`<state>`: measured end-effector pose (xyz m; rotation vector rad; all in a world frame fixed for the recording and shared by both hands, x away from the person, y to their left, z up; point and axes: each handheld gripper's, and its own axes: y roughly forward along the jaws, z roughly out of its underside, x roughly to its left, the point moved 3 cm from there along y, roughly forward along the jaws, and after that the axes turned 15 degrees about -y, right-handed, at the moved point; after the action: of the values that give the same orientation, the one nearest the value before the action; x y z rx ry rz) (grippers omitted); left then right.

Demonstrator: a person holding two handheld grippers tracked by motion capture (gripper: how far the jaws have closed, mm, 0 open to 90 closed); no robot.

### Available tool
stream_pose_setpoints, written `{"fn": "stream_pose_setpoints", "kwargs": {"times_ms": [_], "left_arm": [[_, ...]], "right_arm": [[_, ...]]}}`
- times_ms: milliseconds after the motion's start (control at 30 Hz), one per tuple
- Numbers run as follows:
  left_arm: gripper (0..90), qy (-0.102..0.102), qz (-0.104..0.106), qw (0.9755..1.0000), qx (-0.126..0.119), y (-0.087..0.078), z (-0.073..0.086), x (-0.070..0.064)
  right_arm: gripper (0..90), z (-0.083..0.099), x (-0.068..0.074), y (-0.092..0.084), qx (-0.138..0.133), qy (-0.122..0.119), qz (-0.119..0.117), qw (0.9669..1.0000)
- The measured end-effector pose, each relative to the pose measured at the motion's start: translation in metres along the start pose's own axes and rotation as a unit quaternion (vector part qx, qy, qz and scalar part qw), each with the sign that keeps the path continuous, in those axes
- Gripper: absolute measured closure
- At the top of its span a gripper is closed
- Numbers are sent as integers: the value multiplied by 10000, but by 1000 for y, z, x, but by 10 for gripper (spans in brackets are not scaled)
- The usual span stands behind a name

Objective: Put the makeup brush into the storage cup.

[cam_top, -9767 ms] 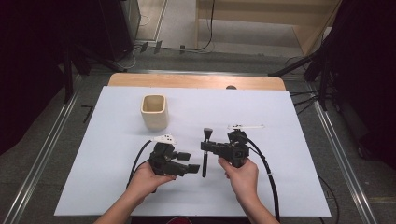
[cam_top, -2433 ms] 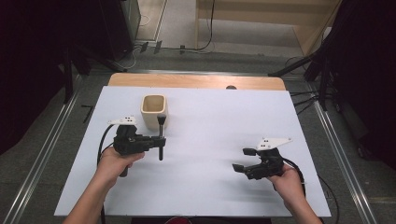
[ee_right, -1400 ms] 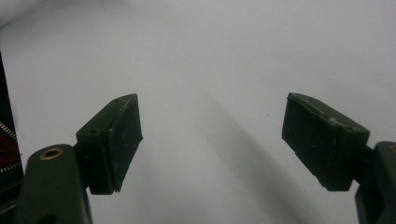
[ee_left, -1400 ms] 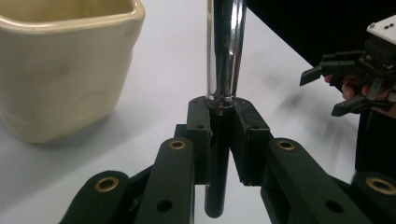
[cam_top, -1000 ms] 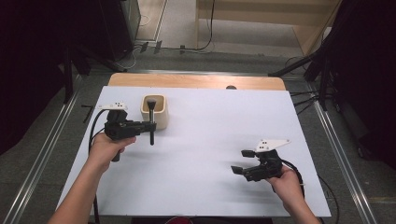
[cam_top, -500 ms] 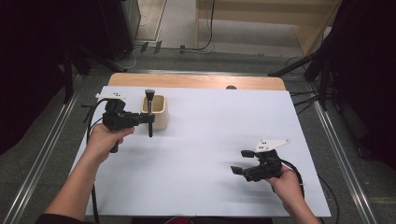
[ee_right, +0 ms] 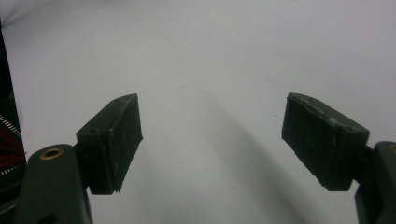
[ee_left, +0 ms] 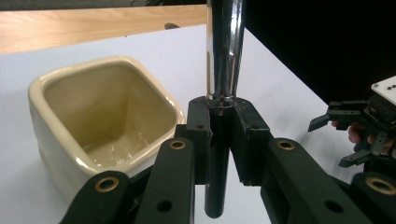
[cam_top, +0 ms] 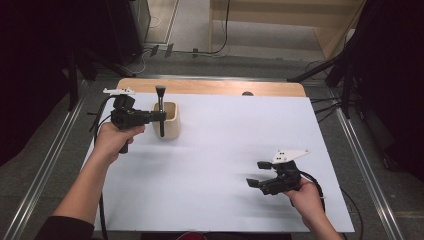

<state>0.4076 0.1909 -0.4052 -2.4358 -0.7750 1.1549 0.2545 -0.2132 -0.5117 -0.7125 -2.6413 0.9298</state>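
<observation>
left arm: comes in from the bottom left of the high view, dark sleeve at the elbow, bare forearm stretched forward toward the cream cup.
left hand: wrapped around the tool's handle, held up off the bench.
left tool: level, pointing rightward at the cup; jaws clamped on the black handle of a makeup brush that stands upright, bristles up.
right arm: enters at the bottom right, forearm short in view.
right hand: low over the bench, well apart from the cup.
right tool: points left, jaws spread wide with nothing between them; grey plate on top.
</observation>
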Motion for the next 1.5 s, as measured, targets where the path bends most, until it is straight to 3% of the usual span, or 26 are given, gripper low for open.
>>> {"fn": "stream_pose_setpoints", "kwargs": {"times_ms": [200,467,767,1000,1133,1333,1500], "left_arm": [[790,52,-33,10000,-42,2,-15,-4],[789,-83,-103,9996,-262,4,-33,-8],[790,245,-449,9966,-640,12,-47,-9],[790,223,-590,9940,-894,16,-52,-2],[790,368,-792,9905,-1060,16,-52,2],[790,371,-821,9895,-1133,21,-48,6],[790,312,-848,9903,-1058,30,-40,14]], "right_arm": [[211,0,1,0,-17,-37,-10,10000],[211,-1,0,1,-41,-35,-10,10000],[211,-2,2,3,0,-61,-42,10000],[211,-3,5,7,11,-120,-98,9999],[211,-3,5,7,10,-108,-112,9999],[211,-4,5,7,6,-98,-108,9999],[211,-4,5,7,15,-104,-106,9999]]}}
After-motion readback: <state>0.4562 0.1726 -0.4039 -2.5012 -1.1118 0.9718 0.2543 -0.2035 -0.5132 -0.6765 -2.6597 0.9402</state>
